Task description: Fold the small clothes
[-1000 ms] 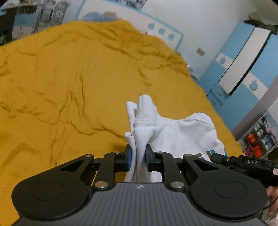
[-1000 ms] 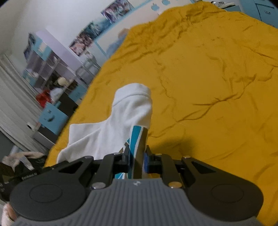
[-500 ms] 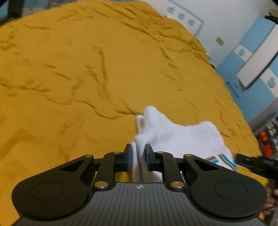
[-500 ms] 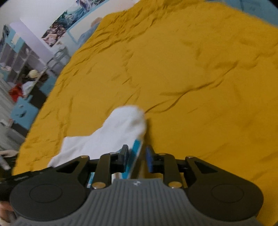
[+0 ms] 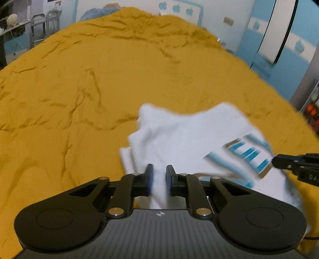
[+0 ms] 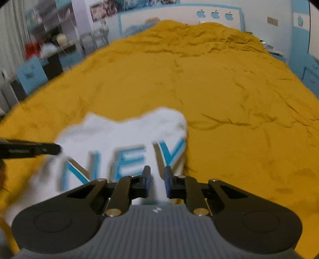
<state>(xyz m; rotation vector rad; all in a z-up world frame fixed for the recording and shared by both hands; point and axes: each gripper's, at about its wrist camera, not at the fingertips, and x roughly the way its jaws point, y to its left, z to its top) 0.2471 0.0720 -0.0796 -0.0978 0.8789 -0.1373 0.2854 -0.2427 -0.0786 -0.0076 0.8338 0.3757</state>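
Risk: I've got the white shirt (image 5: 185, 137) pinched in both the left hand-held gripper (image 5: 159, 179) and right hand-held gripper (image 6: 157, 180), stretched above the bed (image 6: 229, 89) near its foot edge; thin bite, uneven pull could slip a corner.

The shirt (image 6: 119, 137) is white with blue block letters edged in grey. The bedspread (image 5: 99, 75) is plain mustard yellow. The left gripper (image 5: 159, 175) is black with blue finger pads (image 5: 151, 175); the right gripper (image 6: 156, 177) is black with blue pads also. The wardrobe (image 5: 283, 39) is light blue with white panels. The wall panel (image 6: 215, 15) is white with blue apple shapes.
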